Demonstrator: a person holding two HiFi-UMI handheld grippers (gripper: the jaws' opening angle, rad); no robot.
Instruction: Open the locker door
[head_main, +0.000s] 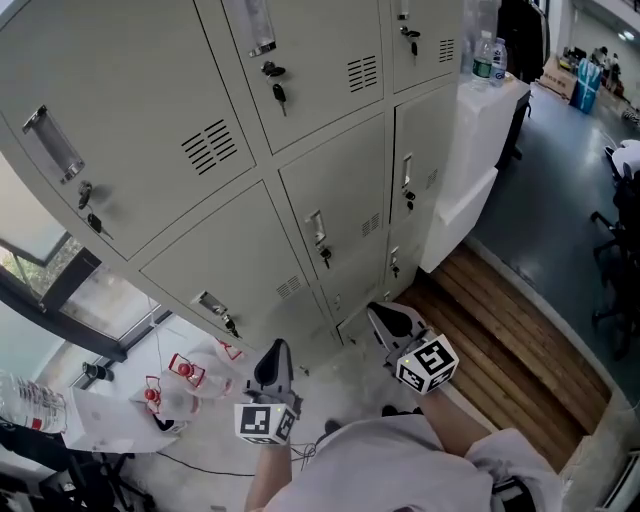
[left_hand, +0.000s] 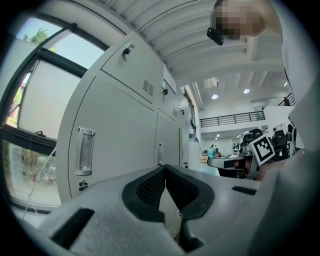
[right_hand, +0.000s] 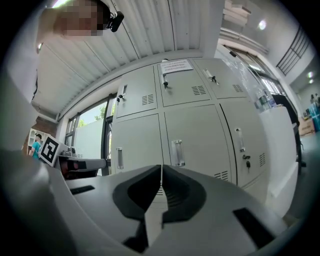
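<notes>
Grey steel locker door (head_main: 335, 195): shut, well apart from both grippers; left gripper (head_main: 274, 358), right gripper (head_main: 388, 322): fingers pressed together, empty; advised: spread fingers, pinch handle (head_main: 316, 232), pull outward.

The person wears a pale grey top (head_main: 400, 465) with loose sleeves. The left gripper (head_main: 279, 345) has a light grey moulded body and 2 jaws lined with black pads, whose faces show a fine mesh texture in the left gripper view. At its rear sits a white marker cube (head_main: 265, 422) printed with black squares. The right gripper (head_main: 375, 312) has the same build, with 2 black-lined jaws and a second marker cube (head_main: 428, 363). Dark rectangular slots are cut into both grey bodies.
</notes>
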